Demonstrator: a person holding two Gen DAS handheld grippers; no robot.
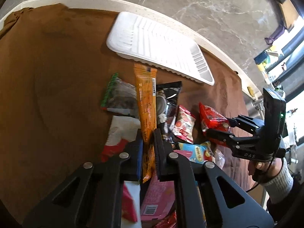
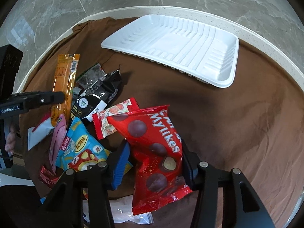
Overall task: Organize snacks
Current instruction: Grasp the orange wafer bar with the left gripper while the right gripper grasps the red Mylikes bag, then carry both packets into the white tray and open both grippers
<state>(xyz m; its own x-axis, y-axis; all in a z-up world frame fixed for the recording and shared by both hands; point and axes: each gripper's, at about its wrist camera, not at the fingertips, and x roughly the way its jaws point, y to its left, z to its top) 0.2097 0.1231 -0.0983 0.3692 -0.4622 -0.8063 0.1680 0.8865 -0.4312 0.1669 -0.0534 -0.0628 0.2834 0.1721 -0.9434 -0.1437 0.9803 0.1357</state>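
Note:
My left gripper (image 1: 148, 142) is shut on a long orange snack bar (image 1: 146, 102) and holds it upright above the snack pile; the bar also shows in the right wrist view (image 2: 63, 83). My right gripper (image 2: 153, 161) is shut on a red Mylikes bag (image 2: 157, 152), lifted over the brown cloth; the bag shows in the left wrist view (image 1: 212, 121). A white ribbed tray (image 2: 178, 47) lies empty at the far side of the table, also in the left wrist view (image 1: 157, 45).
Loose snacks lie on the brown cloth (image 2: 237, 117): a black packet (image 2: 98, 98), a red-and-white packet (image 2: 112, 117), a blue bag (image 2: 81, 152), a pink packet (image 2: 57, 140), a clear green-edged bag (image 1: 117, 96). The table's white rim (image 2: 266, 43) curves around.

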